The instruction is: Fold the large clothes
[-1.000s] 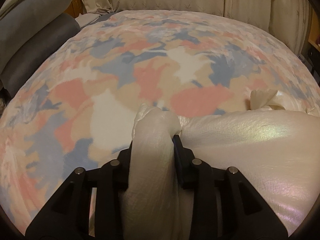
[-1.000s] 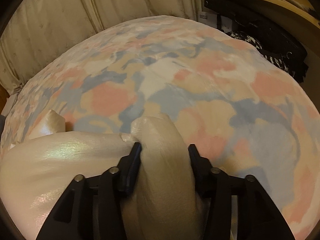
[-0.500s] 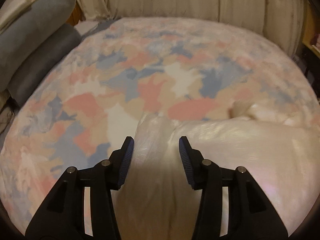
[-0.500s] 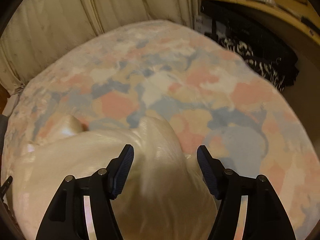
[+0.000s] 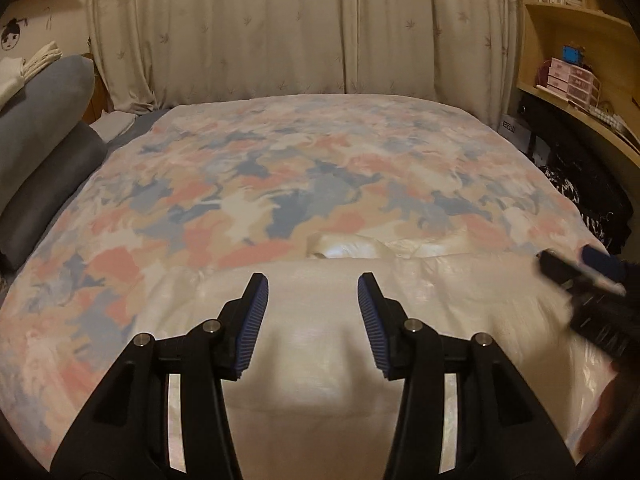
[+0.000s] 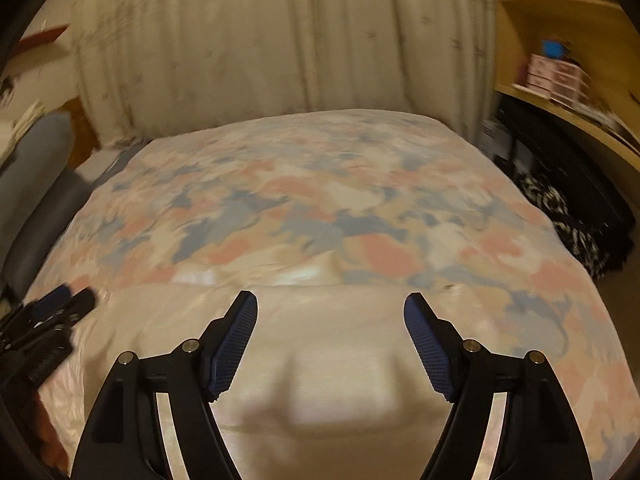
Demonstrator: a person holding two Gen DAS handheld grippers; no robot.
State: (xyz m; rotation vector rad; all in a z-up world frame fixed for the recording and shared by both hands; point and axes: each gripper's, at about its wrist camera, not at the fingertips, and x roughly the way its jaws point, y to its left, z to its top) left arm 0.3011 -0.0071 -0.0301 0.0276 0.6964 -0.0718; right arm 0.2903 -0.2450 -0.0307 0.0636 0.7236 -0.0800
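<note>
A large shiny cream garment [image 5: 312, 360] lies folded along the near edge of a bed with a pink, blue and beige patterned cover [image 5: 280, 184]. A crumpled part of it [image 5: 344, 250] sticks out past the far fold edge. My left gripper [image 5: 312, 292] is open and empty, raised above the garment. My right gripper [image 6: 330, 312] is open and empty above the same garment [image 6: 320, 380]. Each gripper shows blurred at the edge of the other's view: the right one [image 5: 580, 276], the left one [image 6: 52, 312].
Grey pillows [image 5: 36, 152] with folded white cloth on top lie at the bed's left side. Cream curtains [image 5: 300, 28] hang behind the bed. A wooden shelf and desk [image 5: 576, 80] with small boxes and dark patterned cloth [image 5: 580, 200] stand to the right.
Both grippers were shut on bunched garment fabric a second ago. They opened, let it drop onto the bed, and have lifted up and back from it.
</note>
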